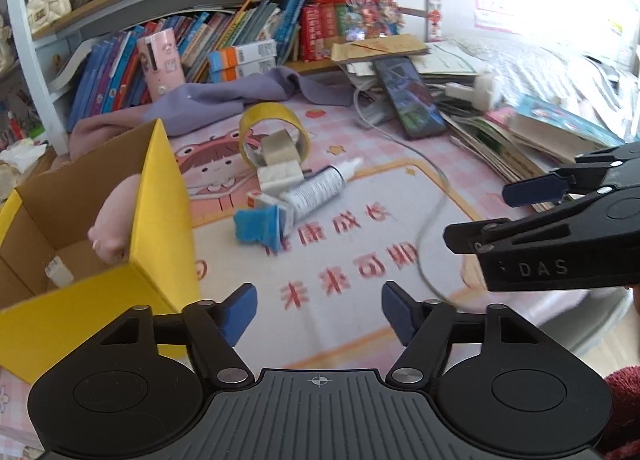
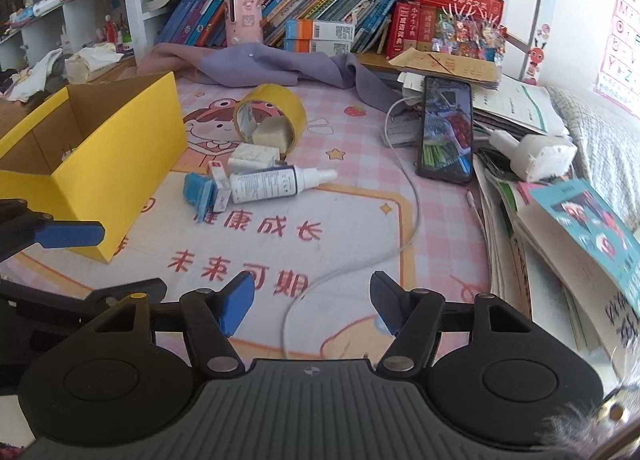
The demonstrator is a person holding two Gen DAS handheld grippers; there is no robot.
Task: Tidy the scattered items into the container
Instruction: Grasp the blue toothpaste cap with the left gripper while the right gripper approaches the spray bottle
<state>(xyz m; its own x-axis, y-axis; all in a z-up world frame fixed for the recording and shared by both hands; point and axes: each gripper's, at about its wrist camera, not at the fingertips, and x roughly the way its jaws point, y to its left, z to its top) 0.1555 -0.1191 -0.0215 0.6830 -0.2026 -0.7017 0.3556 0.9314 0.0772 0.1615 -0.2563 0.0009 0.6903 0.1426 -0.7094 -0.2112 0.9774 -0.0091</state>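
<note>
Both my grippers hover empty above the bench, jaws spread wide on the left gripper and on the right gripper. I judge the job is early, between picks: the yellow box stands open at ten o'clock with something pale pink already inside, seen only from my left wrist, while the clutter waits at twelve o'clock.

There the spray bottle lies on its side, touching a small white carton, a blue packet and a red-and-white carton. Just behind, a yellow tape roll stands on edge around a smaller grey roll.

Next, I reckon, one gripper must reach forward and close across the bottle's barrel, which may roll.

The bench wears a pink cartoon mat; a white cable loops to a phone at one o'clock. Crowded bookshelves and a lilac cloth back the scene.
</note>
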